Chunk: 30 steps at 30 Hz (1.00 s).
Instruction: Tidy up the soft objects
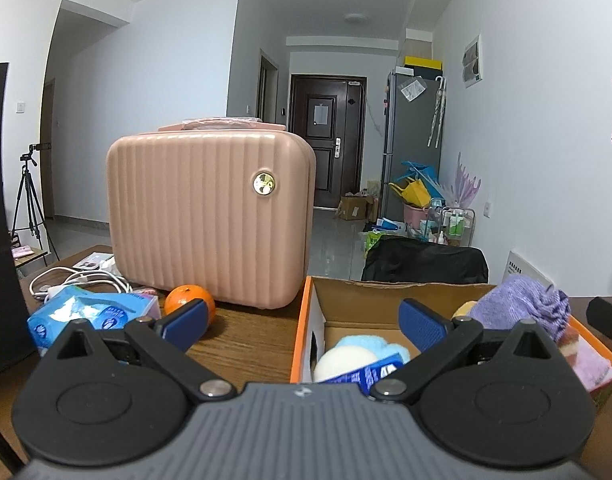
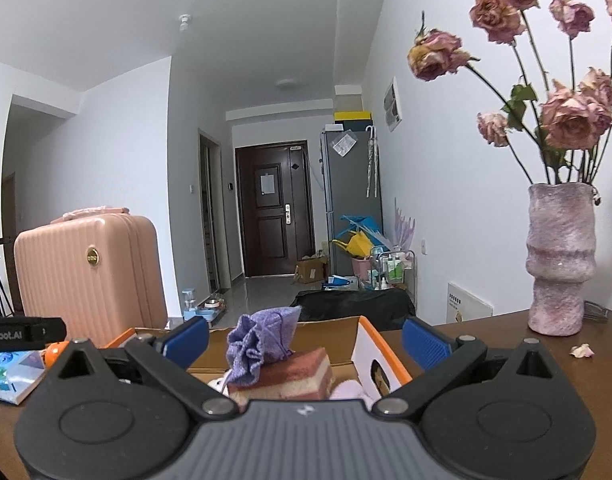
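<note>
Wooden table [image 1: 246, 336] carries a suitcase [image 1: 210, 216] and, beside it, an open box [image 1: 386, 304] holding soft items, purple cloth [image 2: 262, 340] topmost. Both grippers, left [image 1: 302, 320] and right [image 2: 306, 340], are spread, empty. Likely next step: collect the tissue pack [image 1: 90, 312] lying outside the box.

An open cardboard box [image 1: 346, 300] with orange edges sits on the desk [image 1: 246, 332], holding the soft things. A crumpled purple knit cloth [image 2: 262, 340] lies on top of a layered pink-and-cream sponge cake toy [image 2: 290, 376]. At the box's left end rests a white-and-blue plush [image 1: 358, 354]
</note>
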Each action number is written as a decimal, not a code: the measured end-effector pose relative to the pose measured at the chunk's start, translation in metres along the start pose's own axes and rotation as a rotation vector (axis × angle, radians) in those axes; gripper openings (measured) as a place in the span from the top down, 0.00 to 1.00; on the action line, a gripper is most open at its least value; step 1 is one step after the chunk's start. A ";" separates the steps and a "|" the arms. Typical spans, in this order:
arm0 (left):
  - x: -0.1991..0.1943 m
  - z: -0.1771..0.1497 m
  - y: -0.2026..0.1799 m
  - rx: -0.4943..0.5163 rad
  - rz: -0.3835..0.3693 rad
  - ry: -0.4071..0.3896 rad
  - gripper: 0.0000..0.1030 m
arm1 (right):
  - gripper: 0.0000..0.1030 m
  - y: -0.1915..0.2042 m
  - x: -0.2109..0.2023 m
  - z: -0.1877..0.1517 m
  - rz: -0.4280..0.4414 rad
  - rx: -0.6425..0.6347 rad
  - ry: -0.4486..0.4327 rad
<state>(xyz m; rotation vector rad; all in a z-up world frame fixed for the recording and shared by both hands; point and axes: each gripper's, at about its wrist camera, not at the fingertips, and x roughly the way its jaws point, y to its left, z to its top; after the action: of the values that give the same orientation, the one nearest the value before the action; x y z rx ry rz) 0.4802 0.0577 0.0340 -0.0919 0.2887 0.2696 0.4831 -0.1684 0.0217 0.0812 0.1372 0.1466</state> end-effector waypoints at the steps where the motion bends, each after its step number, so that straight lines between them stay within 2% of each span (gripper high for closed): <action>1: -0.004 -0.001 0.001 -0.001 0.001 0.000 0.00 | 0.00 -0.002 -0.004 -0.001 -0.001 0.001 -0.001; 20: -0.083 -0.023 0.018 0.020 -0.017 -0.009 0.00 | 0.00 -0.009 -0.095 -0.015 -0.046 0.015 -0.016; 30: -0.135 -0.045 0.023 0.024 -0.052 0.006 0.00 | 0.00 -0.002 -0.149 -0.030 -0.029 -0.002 0.000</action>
<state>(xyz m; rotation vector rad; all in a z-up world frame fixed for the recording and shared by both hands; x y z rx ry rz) 0.3370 0.0400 0.0300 -0.0767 0.2953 0.2143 0.3331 -0.1908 0.0117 0.0767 0.1381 0.1176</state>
